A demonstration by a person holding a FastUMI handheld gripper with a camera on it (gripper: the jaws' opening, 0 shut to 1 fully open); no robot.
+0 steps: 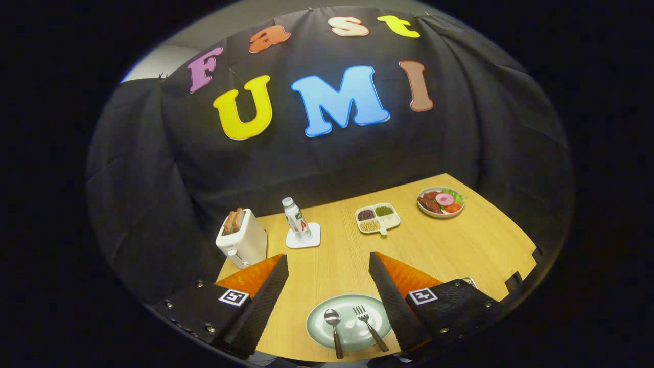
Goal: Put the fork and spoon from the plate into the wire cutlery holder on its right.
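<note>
Tongs: we are seeing the tongs (328, 276) spread wide, holding nothing, hovering above the near edge of the pale wooden bench (460, 250).
Plate: a round, pale green plate (351, 306) is lying between the two fingers, close below them.
Spoon: a metal spoon with a dark handle (334, 327) is resting on the plate's left half, bowl pointing away from us.
Fork: a metal fork with a dark handle (371, 327) is lying just beside it on the right half, tines pointing away, the handle angled outward toward the right finger.
Holder: something metallic is peeking out past the right finger; we cannot tell whether it is the wire cutlery holder.
Handling: we are judging both pieces light, stiff and slick on the metal part, and lying low against the plate.
Grip point: we are favouring the handle, near its middle, pinched across its width.
Risk: a flat utensil may be skating on the glazed plate as the tongs are closing.
Beyond: a white toaster with bread (241, 239), a small bottle on a white coaster (297, 221), a divided dish of grains (377, 217) and a plate of food (440, 201) are standing well apart from the work.
</note>
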